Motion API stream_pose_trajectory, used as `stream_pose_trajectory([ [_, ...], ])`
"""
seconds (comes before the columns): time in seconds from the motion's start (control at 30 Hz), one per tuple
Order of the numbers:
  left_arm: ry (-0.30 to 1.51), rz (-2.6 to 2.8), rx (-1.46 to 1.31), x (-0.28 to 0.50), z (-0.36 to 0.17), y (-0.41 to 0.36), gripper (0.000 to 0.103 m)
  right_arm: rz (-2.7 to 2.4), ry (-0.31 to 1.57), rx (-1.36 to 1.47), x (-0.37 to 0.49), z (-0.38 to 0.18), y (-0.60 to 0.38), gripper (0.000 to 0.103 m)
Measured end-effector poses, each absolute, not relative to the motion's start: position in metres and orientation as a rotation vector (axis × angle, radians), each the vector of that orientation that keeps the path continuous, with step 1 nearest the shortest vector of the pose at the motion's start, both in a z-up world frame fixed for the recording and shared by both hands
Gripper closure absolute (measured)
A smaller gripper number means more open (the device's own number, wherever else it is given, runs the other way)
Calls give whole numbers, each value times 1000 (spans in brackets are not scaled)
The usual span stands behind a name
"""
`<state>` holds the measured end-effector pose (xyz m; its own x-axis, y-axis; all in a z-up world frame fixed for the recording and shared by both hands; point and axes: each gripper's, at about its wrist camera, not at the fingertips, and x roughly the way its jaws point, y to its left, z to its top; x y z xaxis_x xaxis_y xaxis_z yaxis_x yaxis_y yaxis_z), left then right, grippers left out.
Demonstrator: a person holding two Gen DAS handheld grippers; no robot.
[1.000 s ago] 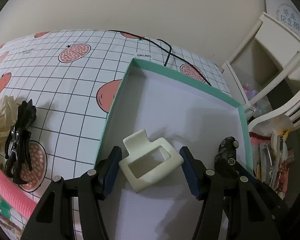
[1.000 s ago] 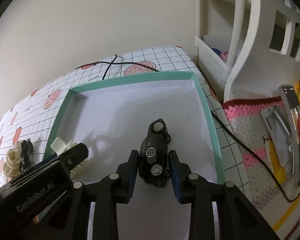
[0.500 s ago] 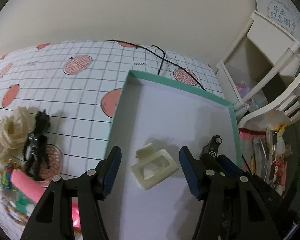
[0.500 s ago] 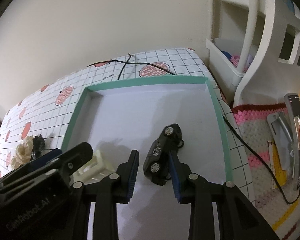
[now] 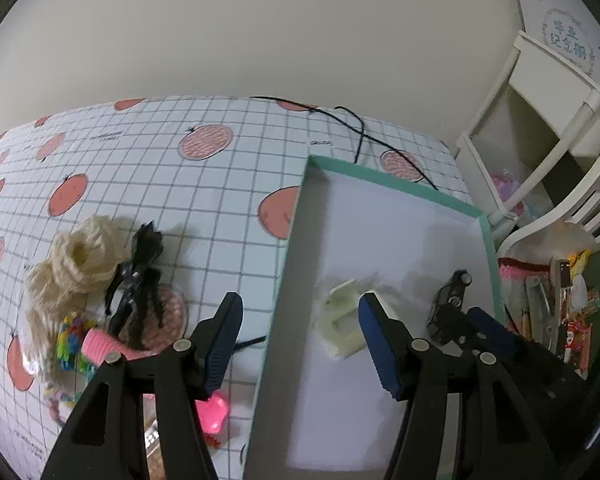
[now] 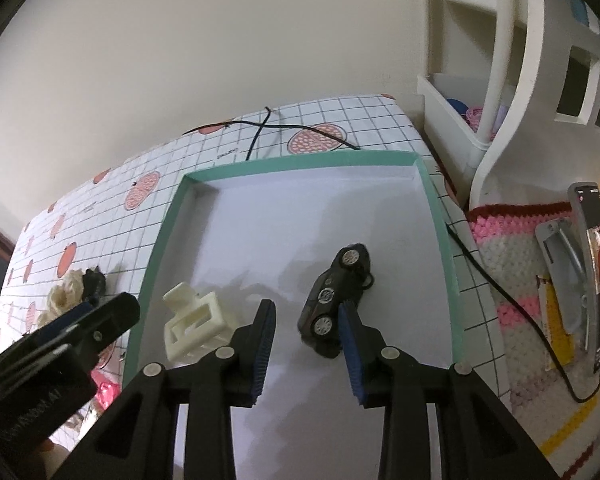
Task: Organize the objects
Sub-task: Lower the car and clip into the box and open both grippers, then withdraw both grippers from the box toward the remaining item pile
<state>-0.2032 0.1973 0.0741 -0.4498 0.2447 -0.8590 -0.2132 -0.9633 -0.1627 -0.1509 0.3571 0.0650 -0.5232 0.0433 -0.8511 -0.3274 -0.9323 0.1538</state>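
A shallow tray (image 6: 172, 216) with a teal rim and smooth white floor lies on the bench (image 5: 148, 168), whose cover is a white grid printed with pink fruit. Inside the tray, near its left wall, rests a cream plastic hair claw (image 6: 196, 320), blocky with a rectangular opening; towards the right wall a glossy black toy car (image 6: 332, 300) lies tipped on its side, wheels showing. The far half of the tray floor is bare. The right gripper (image 6: 306, 344) hovers over the tray's near end, jaws moderately apart and holding nothing, its right pad just beside the car. The left gripper (image 5: 296, 340) is spread wide and empty, straddling the tray's left rim. Left of the tray, on the bench, sit a fuzzy cream scrunchie (image 5: 80, 264), a black claw clip (image 5: 136, 280) and pink plastic pieces (image 5: 214, 416). A thin black cable (image 6: 260, 136) crosses beyond the tray's far rim.
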Motion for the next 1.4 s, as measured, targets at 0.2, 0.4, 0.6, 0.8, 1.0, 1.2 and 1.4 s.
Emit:
stream_pose_trajectory([
  [0.2,-45,2494,-1511,-196,70,184,41,2549,406,-1418,-146,68,351,61],
  [0.4,-53,2512,-1538,-187,66,174,36,2556,395,-1406,-141,69,352,39],
  [0.6,-69,2533,-1524,-188,68,169,22,2557,439,-1397,-137,68,357,20],
  [0.8,-90,2548,-1534,-191,62,160,13,2551,428,-1393,-137,65,359,10],
  [1.0,-105,2570,-1529,-193,59,156,10,2554,416,-1398,-136,63,357,5],
  [1.2,-74,2589,-1506,-192,60,156,1,2579,352,-1378,-135,66,351,0],
  [1.4,-56,2592,-1506,-192,60,154,1,2578,333,-1358,-135,68,349,0],
])
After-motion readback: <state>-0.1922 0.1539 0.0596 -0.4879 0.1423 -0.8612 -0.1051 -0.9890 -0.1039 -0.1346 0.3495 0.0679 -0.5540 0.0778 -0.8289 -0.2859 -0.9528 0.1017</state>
